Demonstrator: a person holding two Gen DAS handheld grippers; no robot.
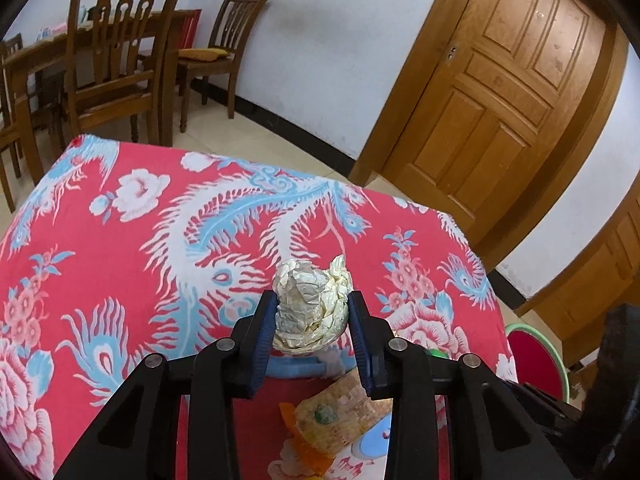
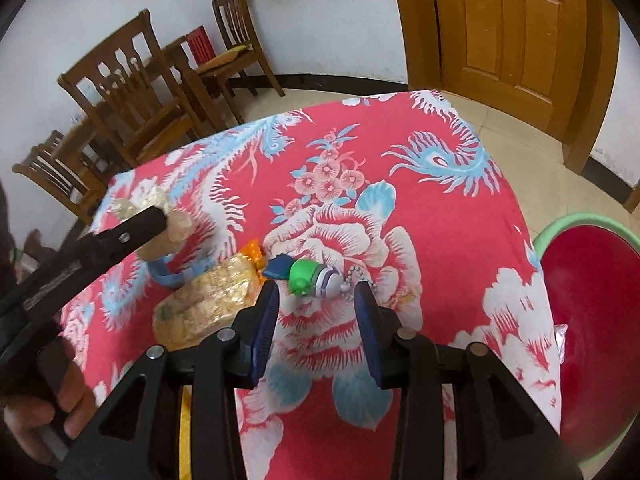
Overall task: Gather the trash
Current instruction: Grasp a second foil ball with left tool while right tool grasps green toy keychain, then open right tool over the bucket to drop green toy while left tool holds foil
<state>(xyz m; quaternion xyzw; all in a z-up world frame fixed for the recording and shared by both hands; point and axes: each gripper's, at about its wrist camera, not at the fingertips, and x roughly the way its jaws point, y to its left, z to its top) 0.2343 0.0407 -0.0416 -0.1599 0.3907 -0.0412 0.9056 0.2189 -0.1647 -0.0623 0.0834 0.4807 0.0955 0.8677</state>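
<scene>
My left gripper [image 1: 313, 300] is shut on a crumpled cream paper ball [image 1: 310, 306], lifted above the red flowered tablecloth [image 1: 120, 264]. From the right wrist view, one of its black fingers [image 2: 144, 224] shows at the left with the paper ball [image 2: 178, 222] bulging past it. My right gripper [image 2: 317, 294] hangs open over the cloth with nothing between its fingers. Just beyond its tips lies a green and white toy keychain [image 2: 310, 276]. A clear snack wrapper [image 2: 208, 304] with an orange end lies to the left of the right gripper.
A blue ring-shaped item [image 2: 168, 276] lies under the paper ball. A red basin with a green rim [image 2: 592, 312] stands on the floor beyond the table's right edge. Wooden chairs [image 2: 132, 92] and a dining table stand behind, a wooden door [image 2: 508, 28] far right. A hand [image 2: 48, 408] holds the left gripper.
</scene>
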